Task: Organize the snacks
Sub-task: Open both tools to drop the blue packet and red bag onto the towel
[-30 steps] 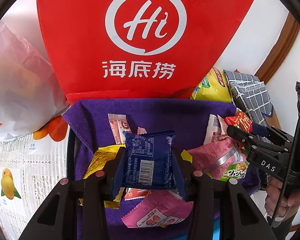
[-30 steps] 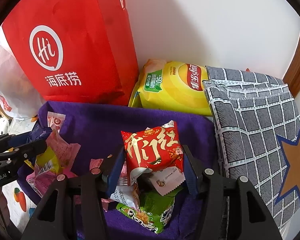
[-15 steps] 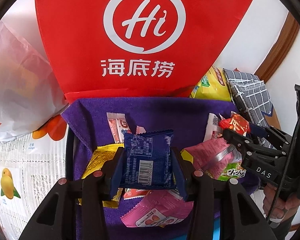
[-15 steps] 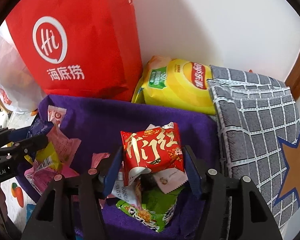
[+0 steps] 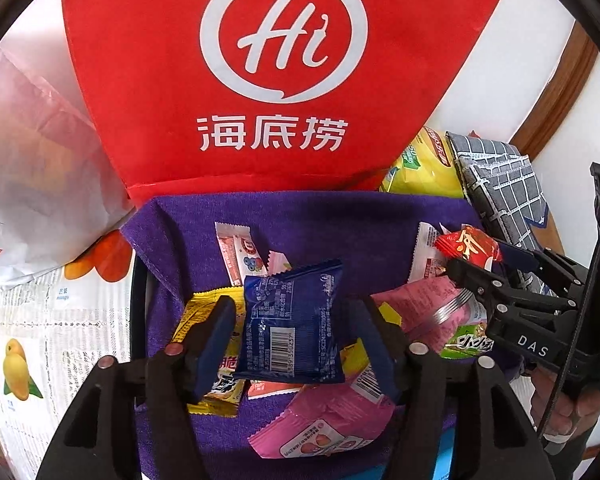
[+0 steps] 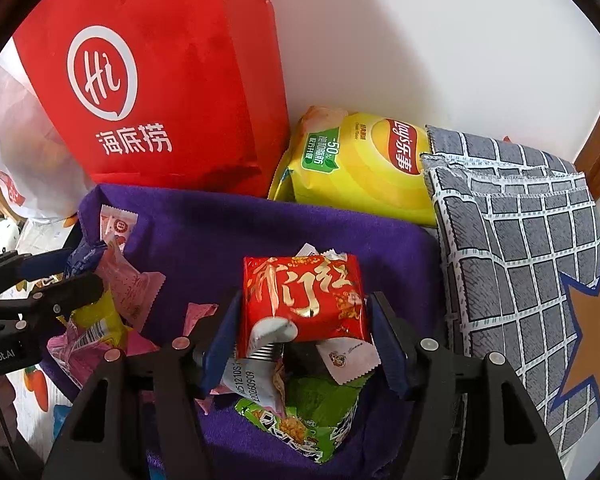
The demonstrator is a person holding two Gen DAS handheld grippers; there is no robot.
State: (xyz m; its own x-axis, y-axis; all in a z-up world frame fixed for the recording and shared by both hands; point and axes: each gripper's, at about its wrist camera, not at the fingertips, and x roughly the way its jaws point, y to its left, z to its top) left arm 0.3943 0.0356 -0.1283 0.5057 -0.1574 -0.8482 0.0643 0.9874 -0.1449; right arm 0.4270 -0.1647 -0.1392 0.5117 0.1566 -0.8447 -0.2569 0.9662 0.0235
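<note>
My left gripper [image 5: 294,328] has just opened; the dark blue snack packet [image 5: 294,324] sits tilted between its spread fingers, above the purple-lined basket [image 5: 300,216]. My right gripper [image 6: 302,320] is shut on a red snack packet [image 6: 300,300] and holds it over the basket's right side; it also shows in the left wrist view [image 5: 470,246]. Pink [image 5: 324,416], yellow [image 5: 216,328] and green [image 6: 300,420] packets lie in the basket.
A red Hi paper bag [image 5: 276,72] stands behind the basket. A yellow chips bag [image 6: 360,168] and a grey checked cloth [image 6: 520,260] lie at the right. A white plastic bag [image 5: 32,168] sits left, on a fruit-print tablecloth [image 5: 40,340].
My left gripper's fingers have spread apart and the blue packet has tilted, loose between them. The right gripper with the red packet has risen slightly.
</note>
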